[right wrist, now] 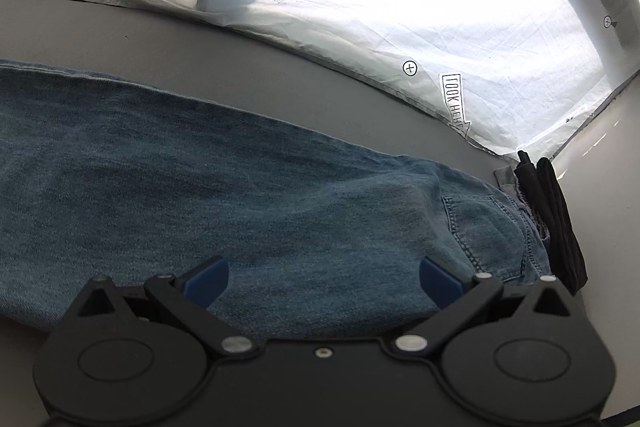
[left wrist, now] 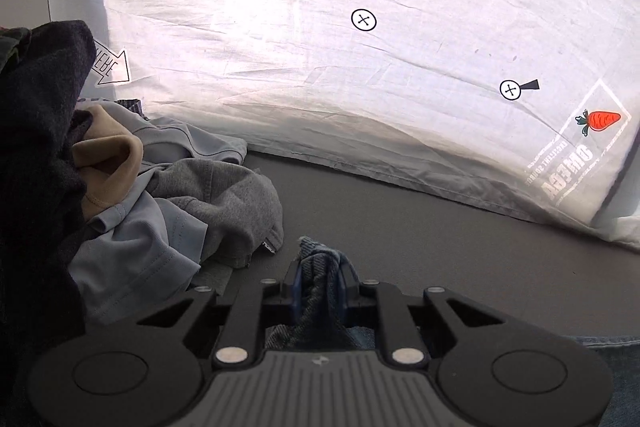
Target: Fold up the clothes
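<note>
Left gripper [left wrist: 319, 277], clenched on a bunched end of the jeans [right wrist: 240, 187], pinches faded blue denim between its blue pads; my right gripper [right wrist: 324, 281] hangs released, jaws wide, just above the same garment near its stitched back pocket [right wrist: 480, 227]. The jeans lie stretched flat on the smooth grey tabletop [right wrist: 120, 31], so I judge the fold is only beginning: one end is seized, the other is not yet taken. Next, the right jaws must close on the waist end before both ends are lifted together. Beside the left gripper sits a pile of unfolded clothes [left wrist: 160, 187], soft knits in grey, tan and black; a creased white printed sheet [left wrist: 320, 47] hangs behind.
</note>
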